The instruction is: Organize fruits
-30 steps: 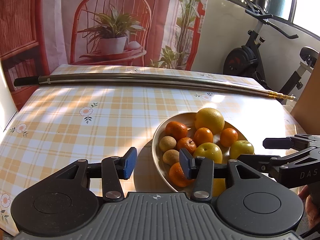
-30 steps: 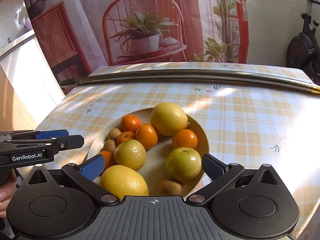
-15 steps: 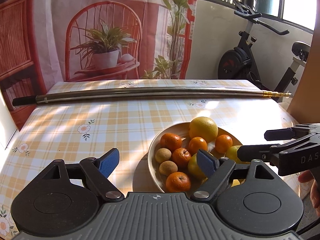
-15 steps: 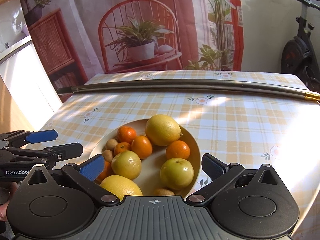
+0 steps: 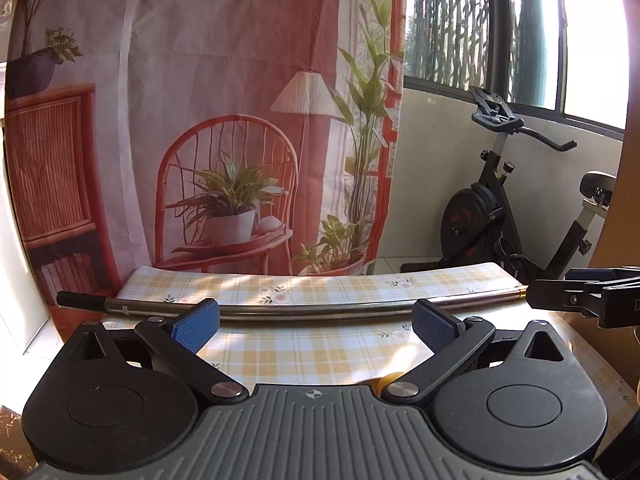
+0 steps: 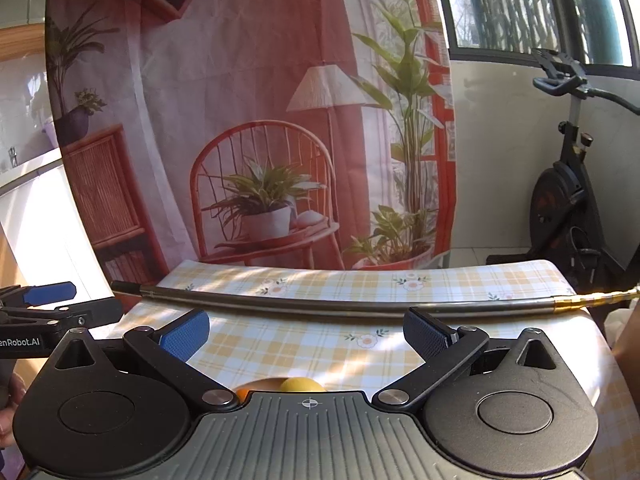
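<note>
Yellow fruit (image 6: pixel 302 384) just below spread right tool (image 6: pixel 306 330), barely visible.

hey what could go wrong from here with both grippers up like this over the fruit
1. Only the top of a yellow fruit and an orange sliver peek above the right gripper body, so reaching down would be nearly blind.
2. The long metal pole lies across the tablecloth just ahead; open jaws pushed forward might knock it.
</note>
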A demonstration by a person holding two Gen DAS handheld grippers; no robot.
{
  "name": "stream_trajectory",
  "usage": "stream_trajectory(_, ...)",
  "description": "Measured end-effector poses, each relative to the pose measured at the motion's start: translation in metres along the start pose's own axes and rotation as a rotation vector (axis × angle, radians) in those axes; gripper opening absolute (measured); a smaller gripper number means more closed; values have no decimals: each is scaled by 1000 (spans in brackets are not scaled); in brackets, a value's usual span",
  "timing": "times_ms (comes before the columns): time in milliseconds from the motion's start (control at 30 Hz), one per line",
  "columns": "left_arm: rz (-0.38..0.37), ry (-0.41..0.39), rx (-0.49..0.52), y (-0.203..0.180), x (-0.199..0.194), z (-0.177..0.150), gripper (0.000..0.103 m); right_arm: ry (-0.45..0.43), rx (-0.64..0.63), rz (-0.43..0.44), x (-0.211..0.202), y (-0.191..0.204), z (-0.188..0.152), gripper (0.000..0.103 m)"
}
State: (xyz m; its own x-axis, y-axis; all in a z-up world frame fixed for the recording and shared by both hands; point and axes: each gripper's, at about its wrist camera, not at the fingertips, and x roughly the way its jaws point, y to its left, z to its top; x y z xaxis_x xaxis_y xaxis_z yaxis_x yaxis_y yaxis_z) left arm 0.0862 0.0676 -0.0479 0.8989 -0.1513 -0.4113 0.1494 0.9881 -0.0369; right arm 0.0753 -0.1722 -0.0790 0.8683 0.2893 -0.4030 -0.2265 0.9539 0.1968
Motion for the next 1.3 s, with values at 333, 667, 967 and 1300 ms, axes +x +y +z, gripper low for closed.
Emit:
stream_trajectory(333, 12, -113, 44, -24, -38, 34, 103, -96, -1, -4, -35, 0, 33, 103)
stream_trajectory(667, 36, -145, 81, -34, -51, 38, 103, -113, -26, -31, -42, 6, 34, 103)
stream_trajectory(967, 42, -153, 83, -34, -52, 40, 103, -124, -32, -61, -44, 7, 33, 103)
stream_trajectory(1300, 51, -157, 91, -35, -54, 42, 103, -139, -32, -74, -46, 8, 33, 103)
